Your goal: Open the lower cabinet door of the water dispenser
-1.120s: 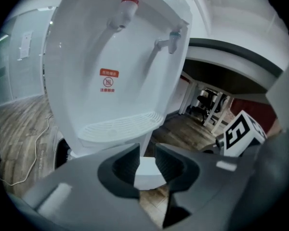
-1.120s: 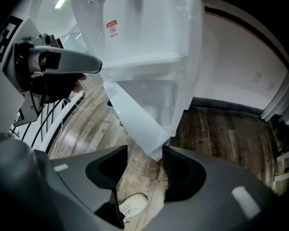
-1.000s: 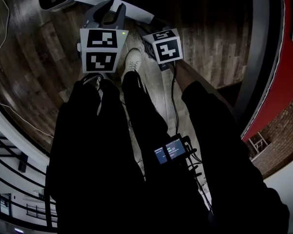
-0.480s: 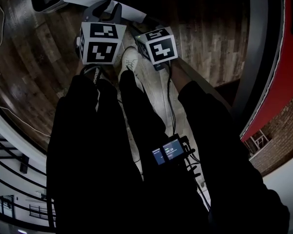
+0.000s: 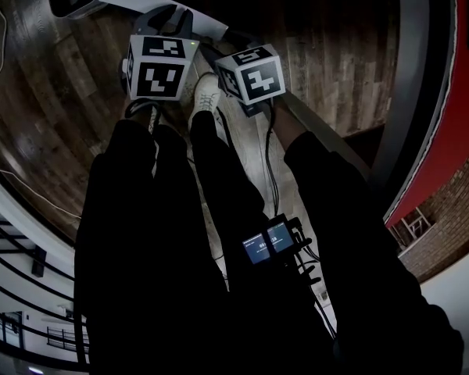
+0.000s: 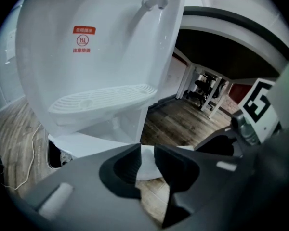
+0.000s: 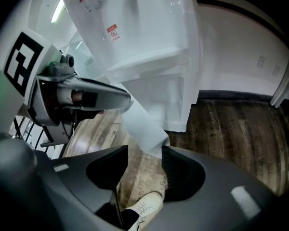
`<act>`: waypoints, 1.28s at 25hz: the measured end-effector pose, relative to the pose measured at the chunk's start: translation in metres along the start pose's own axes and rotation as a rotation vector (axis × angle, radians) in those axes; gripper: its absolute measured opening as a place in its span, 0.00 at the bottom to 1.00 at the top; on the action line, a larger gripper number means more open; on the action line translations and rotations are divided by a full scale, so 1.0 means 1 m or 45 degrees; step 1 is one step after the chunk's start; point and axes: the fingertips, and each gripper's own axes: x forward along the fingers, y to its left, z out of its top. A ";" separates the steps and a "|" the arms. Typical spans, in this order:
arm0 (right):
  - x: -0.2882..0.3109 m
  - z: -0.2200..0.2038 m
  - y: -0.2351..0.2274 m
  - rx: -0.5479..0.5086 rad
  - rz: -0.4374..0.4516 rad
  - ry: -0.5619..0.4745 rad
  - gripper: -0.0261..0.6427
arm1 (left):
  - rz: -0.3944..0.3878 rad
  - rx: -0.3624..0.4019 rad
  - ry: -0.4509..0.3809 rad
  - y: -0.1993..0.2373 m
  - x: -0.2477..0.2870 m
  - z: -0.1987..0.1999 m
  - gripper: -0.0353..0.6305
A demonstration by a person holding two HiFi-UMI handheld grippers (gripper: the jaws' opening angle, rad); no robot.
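The white water dispenser (image 6: 101, 57) stands on the wooden floor, with a drip tray (image 6: 103, 100) and a red label. Its lower cabinet (image 7: 171, 100) stands open. The white cabinet door (image 7: 142, 121) is swung out toward me. My left gripper (image 6: 146, 160) has its jaws close together on the door's edge (image 6: 147, 165). In the right gripper view its tip meets the top of the panel. My right gripper (image 7: 144, 165) hangs open a little to the right, with the door's lower corner beyond its gap and nothing between the pads. Both marker cubes (image 5: 252, 73) show in the head view.
My dark legs and a white shoe (image 5: 203, 92) are directly below the grippers. A small device with a lit screen (image 5: 267, 241) hangs by my right arm. A cable (image 6: 31, 143) lies on the floor left of the dispenser. Tables stand further back (image 6: 204, 88).
The left gripper has sunk and moved nearer the dispenser, and the two marker cubes now sit closer together. The right gripper has barely shifted.
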 end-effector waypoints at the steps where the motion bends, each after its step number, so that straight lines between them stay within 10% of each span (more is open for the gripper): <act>1: -0.001 0.000 0.002 0.006 0.016 0.003 0.36 | -0.003 -0.005 0.012 0.001 0.000 -0.004 0.18; 32: -0.015 -0.022 0.035 -0.151 0.240 -0.001 0.04 | 0.039 0.021 0.097 0.015 -0.014 -0.032 0.10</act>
